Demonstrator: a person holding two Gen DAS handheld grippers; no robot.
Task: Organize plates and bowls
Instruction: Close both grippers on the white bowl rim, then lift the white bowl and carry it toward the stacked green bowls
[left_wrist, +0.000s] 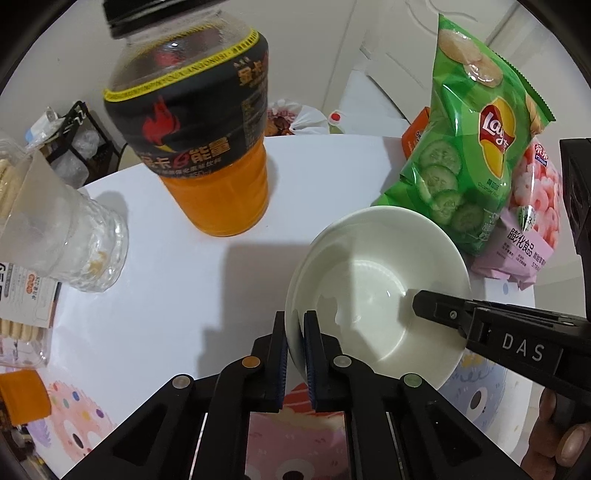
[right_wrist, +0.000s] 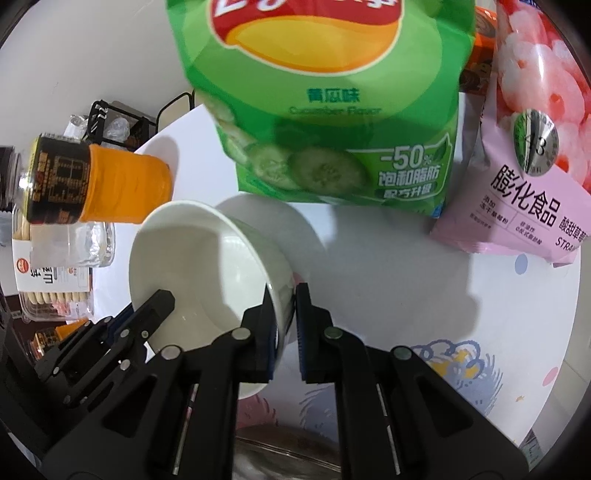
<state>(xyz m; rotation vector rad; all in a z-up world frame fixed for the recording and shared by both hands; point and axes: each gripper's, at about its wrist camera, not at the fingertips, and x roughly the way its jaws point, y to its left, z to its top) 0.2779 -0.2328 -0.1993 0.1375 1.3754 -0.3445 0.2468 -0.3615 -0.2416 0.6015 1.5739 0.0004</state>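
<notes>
White bowl (left_wrist: 376, 291): glazed, stiff, likely slippery and breakable; best held by its rim. Sits on the surface (left_wrist: 177, 295), chip bag (left_wrist: 476, 147) at one o'clock. Left hand-held gripper (left_wrist: 294, 354) pinches the rim; right hand-held gripper (right_wrist: 284, 332) straddles it, nearly closed.

White round table (left_wrist: 177, 295), cartoon prints at near edge. On it: orange drink bottle (left_wrist: 207, 155) at 12 o'clock, glass jar (left_wrist: 74, 236) at 9, green chip bag (left_wrist: 476, 155) and pink snack bag (left_wrist: 532, 221) at 2.
</notes>
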